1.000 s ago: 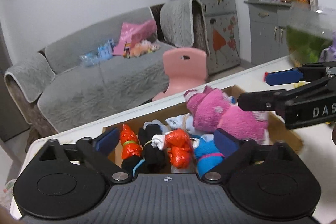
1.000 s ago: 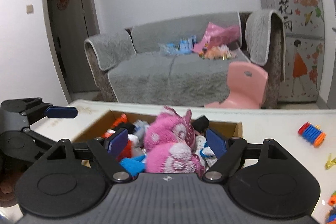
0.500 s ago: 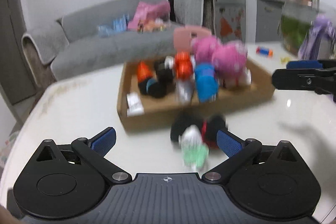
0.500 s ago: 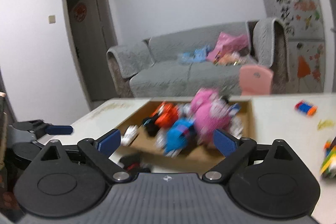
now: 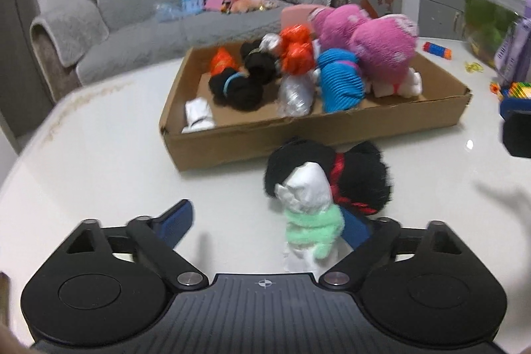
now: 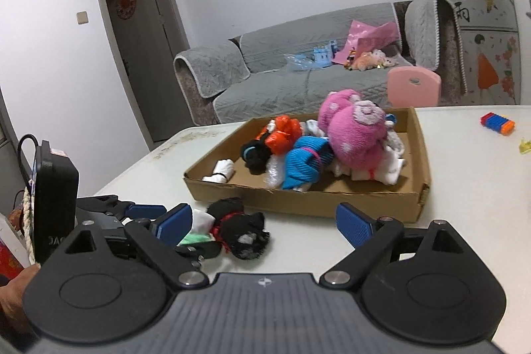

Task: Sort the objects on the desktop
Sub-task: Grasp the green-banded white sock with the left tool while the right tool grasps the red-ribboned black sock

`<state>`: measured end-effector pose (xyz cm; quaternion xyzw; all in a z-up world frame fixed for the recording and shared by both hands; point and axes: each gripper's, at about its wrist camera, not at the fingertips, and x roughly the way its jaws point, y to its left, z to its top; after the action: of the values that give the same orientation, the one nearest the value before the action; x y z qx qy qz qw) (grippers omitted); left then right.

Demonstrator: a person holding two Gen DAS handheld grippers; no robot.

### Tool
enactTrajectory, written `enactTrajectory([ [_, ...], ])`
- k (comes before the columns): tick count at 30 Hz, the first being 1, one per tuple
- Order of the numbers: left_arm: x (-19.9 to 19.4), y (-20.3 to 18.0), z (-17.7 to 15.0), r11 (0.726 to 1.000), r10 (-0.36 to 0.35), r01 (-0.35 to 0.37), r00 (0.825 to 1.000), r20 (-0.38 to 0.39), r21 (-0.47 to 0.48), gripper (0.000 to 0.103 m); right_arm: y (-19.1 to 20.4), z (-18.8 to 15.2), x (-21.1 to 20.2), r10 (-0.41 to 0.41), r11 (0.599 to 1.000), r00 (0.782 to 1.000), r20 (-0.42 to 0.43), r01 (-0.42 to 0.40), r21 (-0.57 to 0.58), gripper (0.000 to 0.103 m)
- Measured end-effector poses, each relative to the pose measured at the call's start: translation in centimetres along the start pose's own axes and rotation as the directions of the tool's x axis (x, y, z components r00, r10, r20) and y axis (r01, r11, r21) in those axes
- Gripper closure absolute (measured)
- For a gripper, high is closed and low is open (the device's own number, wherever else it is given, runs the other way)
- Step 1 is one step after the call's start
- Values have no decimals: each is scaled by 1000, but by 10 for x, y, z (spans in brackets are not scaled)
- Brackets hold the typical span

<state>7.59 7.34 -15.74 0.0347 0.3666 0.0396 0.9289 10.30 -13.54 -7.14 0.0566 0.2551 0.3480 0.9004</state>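
Left gripper (image 5: 265,223) jaws spread wide, nothing pinched. A white-and-mint sock bundle (image 5: 310,204) lies on the white table (image 5: 99,175) between its fingers, up against the right finger (image 5: 355,229); can't tell if it actually touches. Just behind it, touching, sits a black sock bundle with a red tie (image 5: 358,175).

Right gripper (image 6: 264,221) also spread, empty, hovering over bare table in front of the cardboard tray (image 6: 332,203). From the right wrist view the left gripper (image 6: 156,214) is low at left, with the black bundle (image 6: 242,229) next to it.

Tray is just beyond both bundles, not touching them. Inside: pink plush toy (image 5: 368,35), blue sock roll (image 5: 341,82), orange bundle (image 5: 297,52), black bundle with blue band (image 5: 237,88), small white roll (image 5: 198,115) in the near-left corner.

Blue-orange foam darts (image 6: 497,122) lie well right of the tray.
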Motion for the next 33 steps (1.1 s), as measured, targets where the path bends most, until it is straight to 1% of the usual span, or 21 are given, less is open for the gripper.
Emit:
enactTrajectory([
  [1,2,5,-2,1000,-4,4,1000,-10,-21,23,0,-2,2,0,1000,1000,-3,0,1,11],
  [2,5,11,-3,999,-10,9,1000,-22,-38,28,-1,-3,6,0,1000,1000,-7,0,1,11],
  [4,7,20,-4,997,-30,28,999,-27,-76,35,4,-10,9,6,1000,1000,-16,-6,-2,11],
  [5,7,24,-4,996,-29,26,999,-28,-86,38,7,-13,10,9,1000,1000,-22,-9,-9,11],
  [6,6,25,-4,996,-28,26,999,-27,-85,43,10,-16,11,10,1000,1000,-27,-11,-19,11],
  [8,5,29,-5,997,-18,16,1000,-25,-76,42,21,-23,12,20,999,999,-38,-22,-49,11],
  [13,1,39,-7,998,3,-4,1000,-27,-65,48,45,-22,36,36,986,997,-72,-47,-162,13],
  [17,0,54,-9,995,6,-10,999,-38,-95,48,60,-24,55,28,964,995,-97,-52,-260,13],
  [20,0,66,-9,992,4,-9,999,-44,-127,49,62,-26,65,29,958,992,-120,-62,-279,16],
  [22,0,70,-8,990,1,-8,999,-45,-141,50,61,-28,70,36,960,990,-134,-72,-270,22],
  [26,1,71,-7,990,2,-8,999,-43,-137,50,57,-33,76,44,964,987,-156,-83,-254,27],
  [27,1,70,-6,991,7,-13,999,-42,-132,48,56,-34,78,48,964,985,-165,-89,-249,30],
  [29,1,68,-5,993,29,-33,999,-34,-114,39,53,-34,79,59,967,983,-174,-100,-234,32],
  [30,1,67,-5,993,44,-47,999,-28,-106,30,52,-33,78,61,967,985,-164,-99,-235,32],
  [31,0,66,-3,993,63,-64,998,-17,-97,23,53,-32,77,56,966,986,-156,-93,-243,32],
  [33,1,65,0,993,77,-76,997,-2,-86,19,52,-31,79,57,966,984,-171,-98,-237,32],
])
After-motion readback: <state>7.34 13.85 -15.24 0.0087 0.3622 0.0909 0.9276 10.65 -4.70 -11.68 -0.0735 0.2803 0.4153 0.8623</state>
